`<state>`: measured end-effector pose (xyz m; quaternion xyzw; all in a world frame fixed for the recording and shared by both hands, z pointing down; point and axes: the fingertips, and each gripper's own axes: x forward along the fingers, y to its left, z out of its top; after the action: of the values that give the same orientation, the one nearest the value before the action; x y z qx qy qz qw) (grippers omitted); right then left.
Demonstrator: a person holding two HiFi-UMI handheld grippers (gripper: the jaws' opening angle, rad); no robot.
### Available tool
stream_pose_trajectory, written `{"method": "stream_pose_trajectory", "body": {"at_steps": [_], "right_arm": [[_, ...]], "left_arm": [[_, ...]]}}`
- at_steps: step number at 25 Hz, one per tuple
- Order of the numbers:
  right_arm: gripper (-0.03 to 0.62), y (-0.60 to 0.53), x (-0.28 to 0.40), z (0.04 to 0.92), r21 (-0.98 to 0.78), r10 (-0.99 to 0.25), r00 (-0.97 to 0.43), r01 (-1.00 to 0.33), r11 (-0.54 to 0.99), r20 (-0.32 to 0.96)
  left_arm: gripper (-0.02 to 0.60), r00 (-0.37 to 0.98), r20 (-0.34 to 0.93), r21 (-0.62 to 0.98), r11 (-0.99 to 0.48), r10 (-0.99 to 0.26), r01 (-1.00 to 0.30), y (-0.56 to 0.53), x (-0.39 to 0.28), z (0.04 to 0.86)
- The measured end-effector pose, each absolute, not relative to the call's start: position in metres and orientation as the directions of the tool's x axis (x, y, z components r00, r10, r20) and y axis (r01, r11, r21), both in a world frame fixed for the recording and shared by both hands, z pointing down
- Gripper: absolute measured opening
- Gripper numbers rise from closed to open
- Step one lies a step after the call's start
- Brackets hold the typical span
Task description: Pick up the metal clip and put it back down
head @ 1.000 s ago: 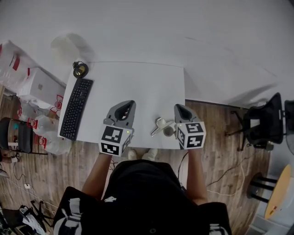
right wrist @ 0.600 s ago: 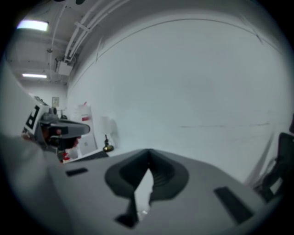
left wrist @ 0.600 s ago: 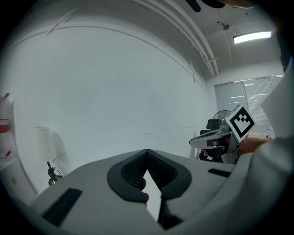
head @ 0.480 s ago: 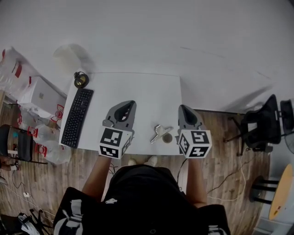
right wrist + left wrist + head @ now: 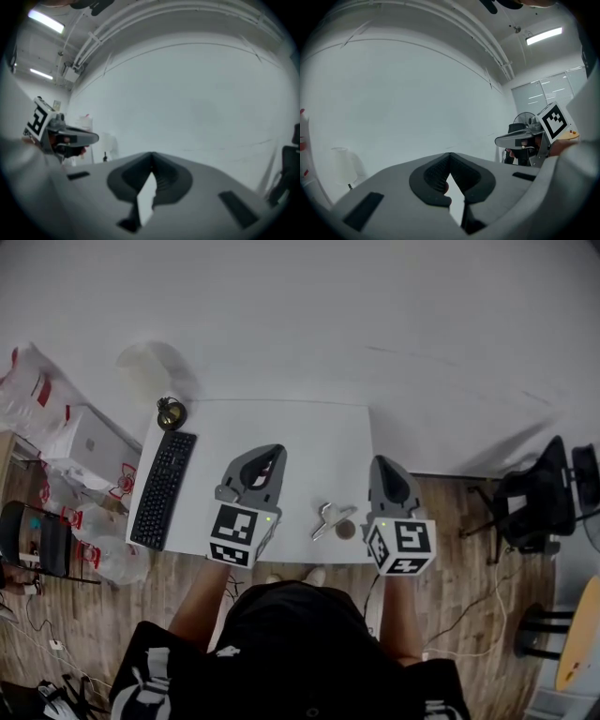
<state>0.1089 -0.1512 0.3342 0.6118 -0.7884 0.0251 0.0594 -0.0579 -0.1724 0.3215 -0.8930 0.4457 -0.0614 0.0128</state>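
Observation:
The metal clip (image 5: 326, 517) lies on the white table (image 5: 309, 432) near its front edge, with a small round brownish thing (image 5: 346, 531) beside it. My right gripper (image 5: 382, 463) is just right of the clip, apart from it, shut and empty. To the clip's left my left gripper (image 5: 266, 454) hangs over the table, also shut with nothing in it. In the left gripper view the left gripper (image 5: 450, 154) faces the white wall with its jaws met. The right gripper (image 5: 151, 154) in its own view does the same. Neither gripper view shows the clip.
A black keyboard (image 5: 161, 488) lies along the table's left side, a small round dark object (image 5: 171, 413) at its far left corner. Boxes and bags (image 5: 84, 442) crowd the floor at left. A black chair (image 5: 539, 498) stands at right. A white wall rises behind the table.
The right gripper has drawn back a little from the clip toward the table's front right corner. The clip still lies in the same spot; the left gripper has barely moved.

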Motion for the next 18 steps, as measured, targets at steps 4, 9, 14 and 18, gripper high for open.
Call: {"method": "stream_pose_trajectory", "body": {"at_steps": [4,9,14,18], "right_arm": [[0.035,-0.1508,0.1052,0.335,0.041,-0.961,-0.246,-0.967,0.252,0.123],[0.035,-0.1502,0.1032,0.3357,0.039,-0.962,-0.245,-0.967,0.251,0.123],[0.035,-0.149,0.1068,0.3379,0.029,-0.961,-0.245,-0.968,0.25,0.125],[0.035,-0.15,0.1048,0.34,0.037,-0.962,-0.241,-0.968,0.247,0.13]], "left_arm": [[0.025,0.593,0.083,-0.098,-0.599,-0.801,-0.795,-0.1704,-0.0597,0.3177],[0.025,0.594,0.077,-0.109,-0.599,-0.801,-0.793,-0.1686,-0.0607,0.3159],[0.025,0.596,0.058,-0.115,-0.598,-0.801,-0.793,-0.1649,-0.058,0.3123],[0.025,0.596,0.047,-0.115,-0.597,-0.801,-0.794,-0.1652,-0.0597,0.3109]]}}
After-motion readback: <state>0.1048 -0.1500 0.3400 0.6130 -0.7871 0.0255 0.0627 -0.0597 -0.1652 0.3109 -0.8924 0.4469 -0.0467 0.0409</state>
